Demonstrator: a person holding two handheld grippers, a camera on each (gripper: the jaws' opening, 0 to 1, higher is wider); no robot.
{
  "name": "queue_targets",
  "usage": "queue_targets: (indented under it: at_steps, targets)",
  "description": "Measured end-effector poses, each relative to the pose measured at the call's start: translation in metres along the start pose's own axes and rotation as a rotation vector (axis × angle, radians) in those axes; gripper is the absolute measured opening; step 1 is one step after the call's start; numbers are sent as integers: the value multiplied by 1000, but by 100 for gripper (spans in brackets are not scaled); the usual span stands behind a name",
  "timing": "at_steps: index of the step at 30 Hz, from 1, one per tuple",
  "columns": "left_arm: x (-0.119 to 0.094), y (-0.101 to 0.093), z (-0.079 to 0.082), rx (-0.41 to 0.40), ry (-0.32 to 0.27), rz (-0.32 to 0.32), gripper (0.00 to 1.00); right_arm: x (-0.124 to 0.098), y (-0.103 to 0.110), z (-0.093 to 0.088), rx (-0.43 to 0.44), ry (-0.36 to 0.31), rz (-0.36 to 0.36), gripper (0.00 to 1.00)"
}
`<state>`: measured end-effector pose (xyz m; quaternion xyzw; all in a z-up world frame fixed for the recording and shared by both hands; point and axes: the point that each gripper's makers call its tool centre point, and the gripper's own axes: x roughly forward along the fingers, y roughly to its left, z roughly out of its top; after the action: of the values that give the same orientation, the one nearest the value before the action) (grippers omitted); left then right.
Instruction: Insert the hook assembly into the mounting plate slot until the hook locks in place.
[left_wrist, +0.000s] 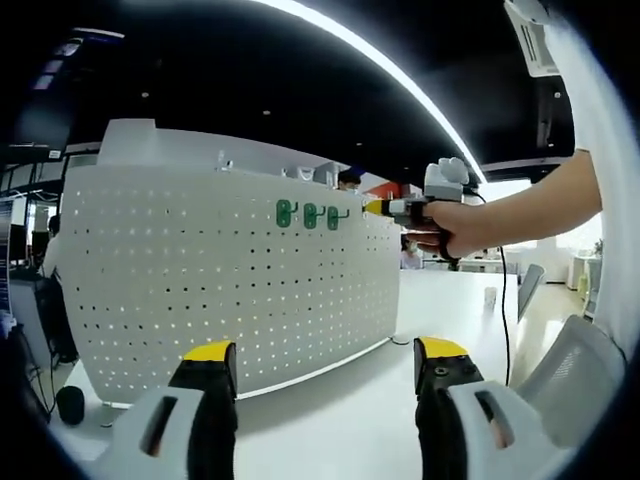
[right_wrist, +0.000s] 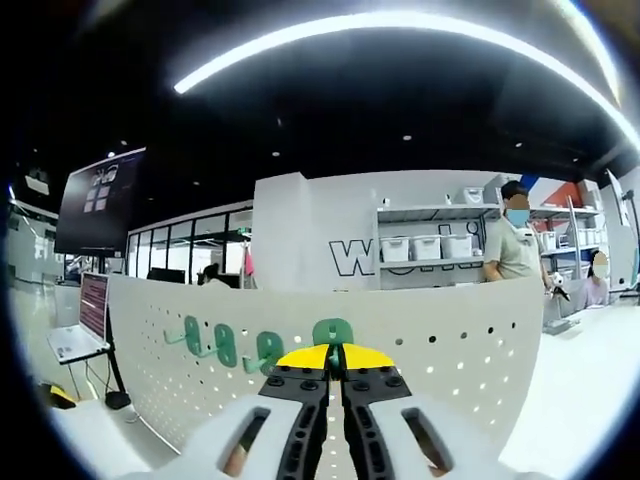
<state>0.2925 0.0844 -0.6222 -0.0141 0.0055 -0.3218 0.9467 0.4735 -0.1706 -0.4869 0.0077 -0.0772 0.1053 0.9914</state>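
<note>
Right gripper (right_wrist: 335, 372): jaws clenched on a green hook (right_wrist: 334, 352), pressing it against the pegboard (right_wrist: 450, 350) near its top edge.
Left gripper (left_wrist: 325, 372): jaws standing apart, grasping nothing, hovering low before the pegboard's lower edge.
Mounted hooks (left_wrist: 309, 214): three sitting in a row along the top edge.
Advice: keeping the hook square to the slot, pushing straight until it is locking.
</note>
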Motion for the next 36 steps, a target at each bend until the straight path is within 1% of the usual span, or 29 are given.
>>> queue_targets:
  at_steps: [10, 19, 22, 23, 30, 36]
  targets:
    - [-7, 2, -7, -12, 10, 15, 74, 9, 1, -5, 4, 0, -3, 1]
    - [-6, 3, -7, -17, 16, 20, 74, 15, 4, -8, 0, 0, 4, 1]
    - [-6, 3, -8, -18, 18, 21, 74, 17, 4, -10, 11, 5, 1, 1]
    - [-6, 4, -8, -17, 21, 22, 74, 17, 3, -12, -1, 10, -2, 1]
    - [-8, 3, -9, -7, 28, 18, 74, 20, 3, -16, 20, 17, 0, 1]
    - [-9, 7, -12, -17, 30, 29, 74, 24, 5, -18, 32, 21, -25, 1]
